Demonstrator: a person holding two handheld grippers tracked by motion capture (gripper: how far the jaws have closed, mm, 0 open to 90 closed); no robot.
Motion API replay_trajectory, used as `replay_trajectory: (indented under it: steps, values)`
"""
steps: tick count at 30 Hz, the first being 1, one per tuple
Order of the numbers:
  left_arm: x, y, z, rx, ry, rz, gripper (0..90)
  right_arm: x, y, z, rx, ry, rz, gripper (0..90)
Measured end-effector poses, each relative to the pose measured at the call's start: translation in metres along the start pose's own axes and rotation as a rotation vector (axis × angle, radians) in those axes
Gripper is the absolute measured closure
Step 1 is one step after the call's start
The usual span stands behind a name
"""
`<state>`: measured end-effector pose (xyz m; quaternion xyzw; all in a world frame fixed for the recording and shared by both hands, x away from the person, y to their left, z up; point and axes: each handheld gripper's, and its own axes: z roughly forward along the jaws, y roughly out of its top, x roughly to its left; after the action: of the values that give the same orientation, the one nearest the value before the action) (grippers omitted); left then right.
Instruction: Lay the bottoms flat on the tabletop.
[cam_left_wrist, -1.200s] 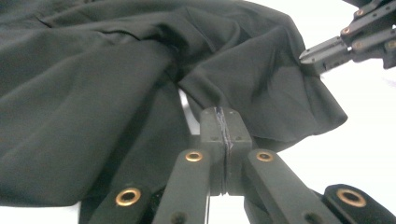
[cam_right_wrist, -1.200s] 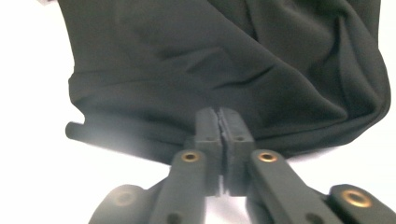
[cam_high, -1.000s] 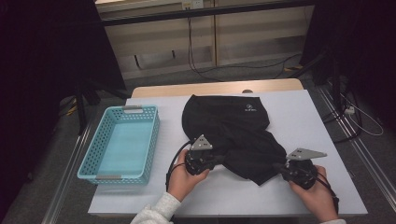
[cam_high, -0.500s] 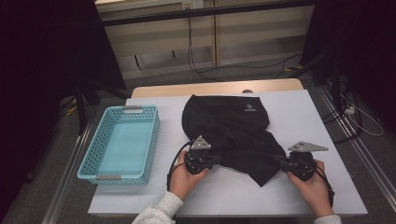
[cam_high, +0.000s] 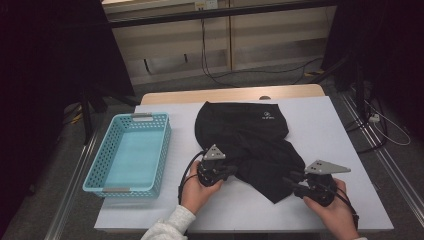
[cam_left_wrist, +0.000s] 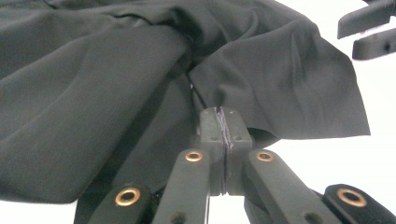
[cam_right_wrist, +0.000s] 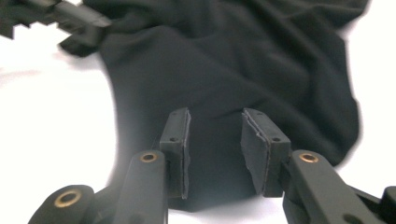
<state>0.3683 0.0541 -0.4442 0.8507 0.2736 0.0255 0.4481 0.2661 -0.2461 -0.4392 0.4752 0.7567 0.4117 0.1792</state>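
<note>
A black garment (cam_high: 250, 135) lies crumpled on the white table (cam_high: 330, 125). My left gripper (cam_high: 234, 170) is at its near left edge. In the left gripper view the jaws are shut, and the cloth (cam_left_wrist: 116, 93) puckers into their tips (cam_left_wrist: 220, 116). My right gripper (cam_high: 291, 179) is at the garment's near right corner. Its jaws have just been opening and stand apart (cam_right_wrist: 215, 126), with the dark cloth (cam_right_wrist: 233, 60) lying flat between and below the pads, not pressed. A hand holds each gripper.
A light blue mesh basket (cam_high: 100, 175) stands at the table's left. Bare white tabletop shows to the garment's right and along the near edge. Cables run over the floor behind the table. The left gripper's tips (cam_right_wrist: 70, 23) show far off in the right gripper view.
The right gripper's jaws have opened and let go of the garment's corner, which now rests on the table. The left gripper has stayed shut and in place.
</note>
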Motion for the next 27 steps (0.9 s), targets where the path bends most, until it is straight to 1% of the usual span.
replay_trajectory:
  steps: [2,3,4,6,9,10,12,13,14,15,16,18,20,21,22,23,24,27]
  values:
    - [-0.001,0.002,0.0,-0.006,-0.005,0.005,89.3,0.008,0.0,0.005,0.026,0.028,-0.026,59.2]
    - [-0.002,0.002,0.0,-0.011,0.006,0.008,89.3,0.012,-0.001,0.007,0.038,0.04,-0.038,58.6]
    - [-0.002,0.003,0.0,-0.009,-0.006,0.009,89.3,0.016,-0.001,0.01,0.049,0.058,-0.053,58.4]
    - [0.0,0.004,0.0,-0.01,-0.001,0.012,89.3,0.023,-0.002,0.013,0.064,0.082,-0.079,55.7]
    - [0.002,0.003,0.001,-0.01,0.001,0.001,89.3,0.033,-0.005,0.017,0.081,0.115,-0.101,50.1]
    - [0.003,0.003,0.002,-0.008,0.003,0.0,89.3,0.036,-0.006,0.019,0.097,0.123,-0.108,48.5]
    - [0.003,0.004,0.003,-0.008,0.002,0.002,89.3,0.042,-0.009,0.023,0.123,0.129,-0.132,48.5]
    - [0.002,0.005,0.003,-0.009,0.001,0.004,89.3,0.044,-0.01,0.025,0.136,0.126,-0.145,48.8]
    - [0.002,0.006,0.003,-0.01,0.001,0.006,89.3,0.045,-0.011,0.025,0.128,0.112,-0.163,50.7]
    - [0.002,0.006,0.004,-0.011,0.001,0.007,89.3,0.045,-0.011,0.024,0.131,0.105,-0.164,51.6]
    - [0.001,0.007,0.004,-0.01,0.001,0.007,89.4,0.043,-0.011,0.023,0.134,0.095,-0.158,55.2]
    - [0.001,0.008,0.004,-0.009,0.008,0.006,89.5,0.039,-0.013,0.02,0.133,0.067,-0.169,67.0]
    - [0.002,0.009,0.004,-0.014,0.011,0.001,89.7,0.033,-0.013,0.017,0.134,0.056,-0.146,74.2]
    - [0.002,0.01,0.003,-0.018,0.014,0.001,89.7,0.03,-0.013,0.015,0.139,0.043,-0.142,81.6]
    - [0.003,0.011,0.002,-0.024,0.016,0.003,89.8,0.028,-0.014,0.013,0.139,0.029,-0.143,84.9]
    - [0.003,0.012,0.002,-0.031,0.019,0.003,89.9,0.026,-0.013,0.01,0.13,0.013,-0.143,85.2]
    - [0.003,0.013,0.0,-0.032,0.021,0.005,89.9,0.023,-0.012,0.007,0.112,-0.005,-0.129,86.6]
    - [0.003,0.015,-0.001,-0.046,0.019,0.007,90.0,0.016,-0.008,-0.006,0.037,-0.051,-0.1,88.5]
